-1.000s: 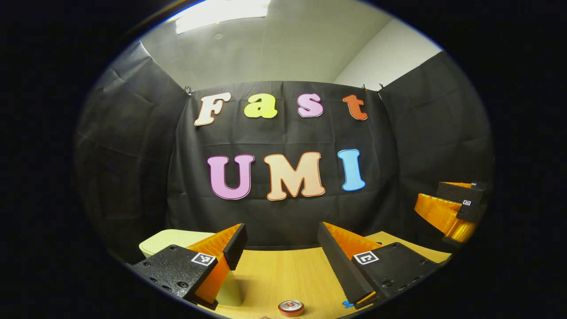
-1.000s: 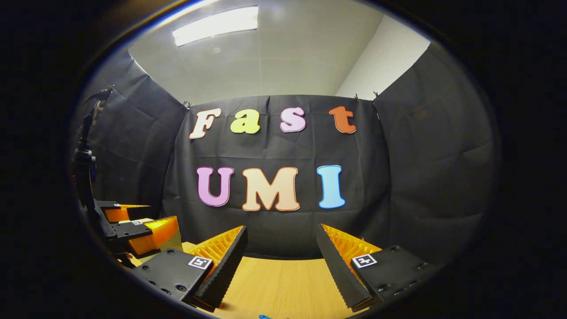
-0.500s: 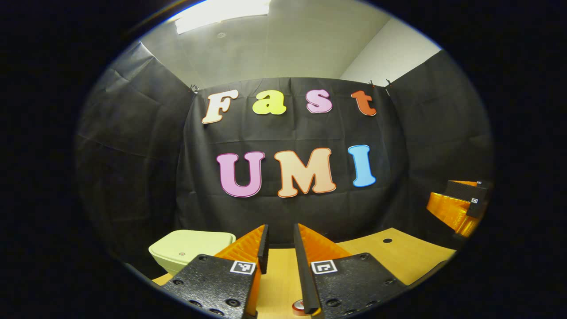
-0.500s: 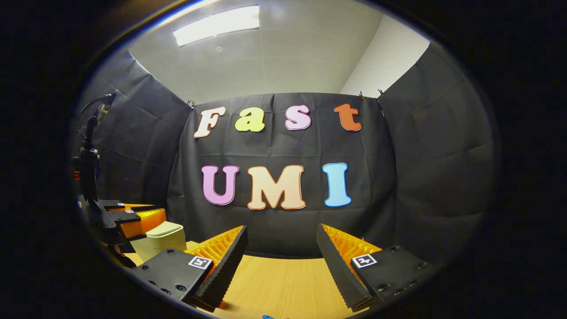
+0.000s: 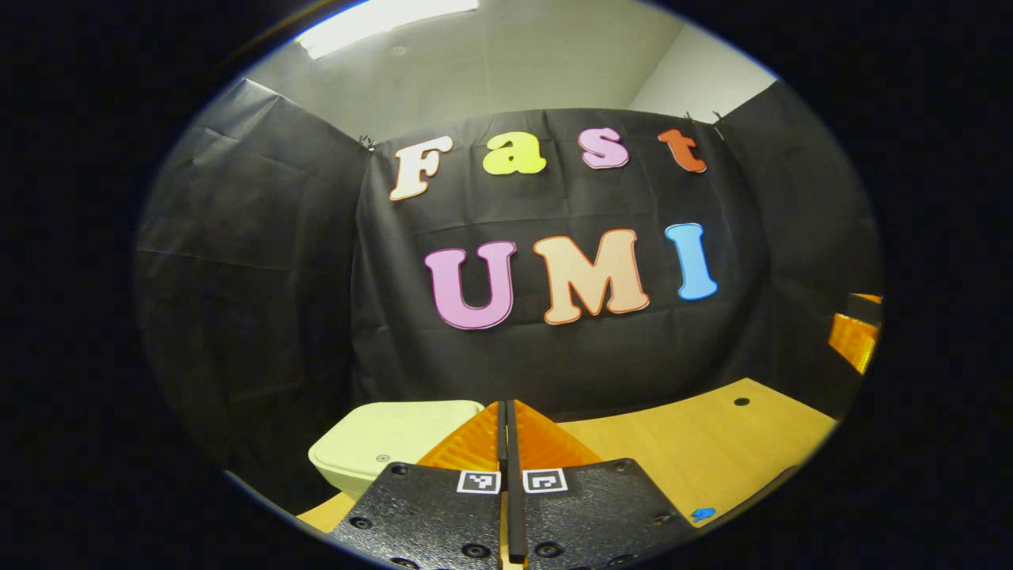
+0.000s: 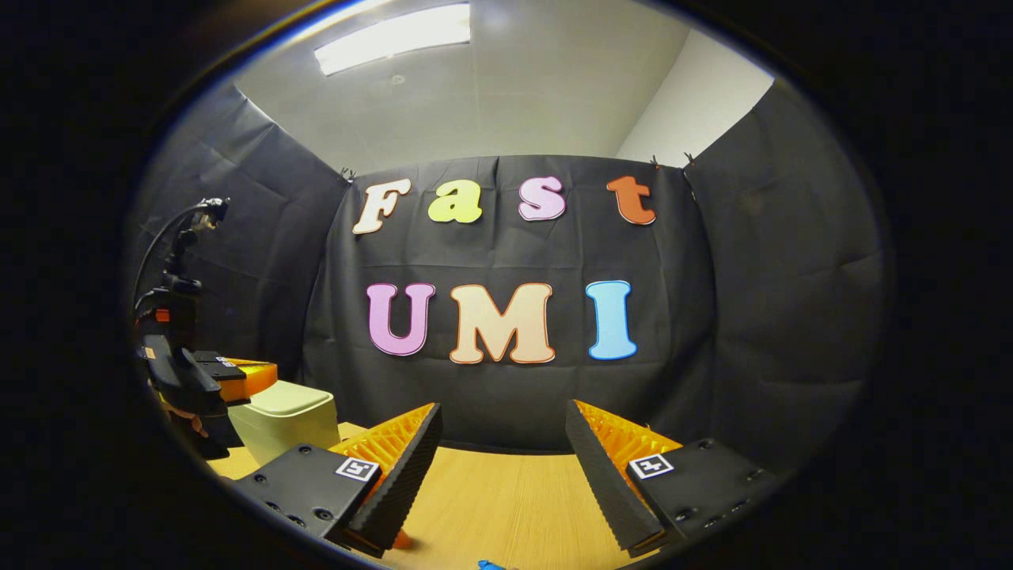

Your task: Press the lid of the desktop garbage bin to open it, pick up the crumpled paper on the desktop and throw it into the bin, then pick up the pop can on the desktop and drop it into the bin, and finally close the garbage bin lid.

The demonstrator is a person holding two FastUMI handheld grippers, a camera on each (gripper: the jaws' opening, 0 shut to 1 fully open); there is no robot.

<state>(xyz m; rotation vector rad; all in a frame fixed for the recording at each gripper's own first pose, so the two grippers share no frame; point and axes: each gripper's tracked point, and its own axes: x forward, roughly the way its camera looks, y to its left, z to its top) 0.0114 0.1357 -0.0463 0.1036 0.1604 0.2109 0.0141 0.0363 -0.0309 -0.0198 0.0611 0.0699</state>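
The desk point(image 5: 712, 443) spreads ahead of both grippers, and the bin point(image 5: 380, 455) stands on it, just ahead and to the left of the left gripper point(image 5: 506, 431). Its lid is down, so the opening press is not yet done. In the right gripper view the bin point(image 6: 289, 419) sits far off to the left of the right gripper point(image 6: 502, 455), with the left gripper point(image 6: 237, 376) hovering just above its near edge.

Over the last second the left gripper has swung towards the bin, which has slid from the left edge of its view to nearly under its tips. Its fingers have also come together: they were wide apart a second ago and now meet with nothing between them. That looks like a closed tip made ready for pushing the lid. The can, which lay just below those fingers a second ago, has dropped from sight behind them.

The right gripper has barely moved. Its fingers stand wide apart, holding nothing, over bare desk. The paper cannot be made out.

The next move is likely a downward push on the lid.
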